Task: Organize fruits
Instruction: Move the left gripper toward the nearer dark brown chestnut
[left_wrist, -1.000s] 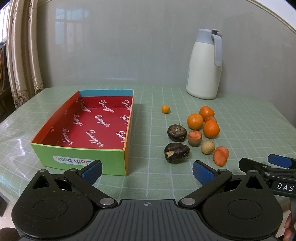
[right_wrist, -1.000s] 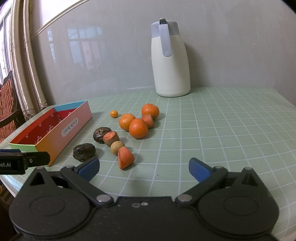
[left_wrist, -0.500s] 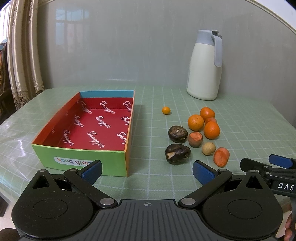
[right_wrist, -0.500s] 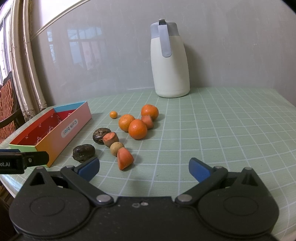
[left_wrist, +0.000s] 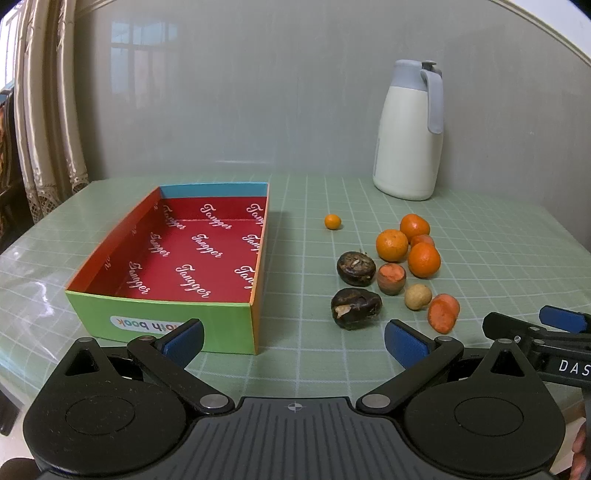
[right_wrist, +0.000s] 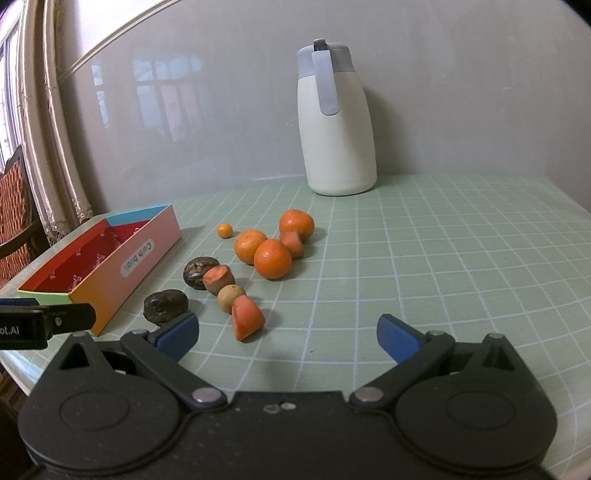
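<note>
Green checked table (left_wrist: 480, 236); fruits (left_wrist: 391, 244) beside empty box (left_wrist: 162, 314); both tools agape.

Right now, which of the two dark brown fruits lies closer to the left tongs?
The oblong dark fruit with a pale broken patch, nearest the camera. The rounder dark fruit sits behind it, beside the cut orange-fleshed piece.

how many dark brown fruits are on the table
2. One dark brown fruit lies right of the box, touching a cut orange piece. The other dark brown fruit lies nearer the camera, just in front of the first. None appears hidden.
</note>
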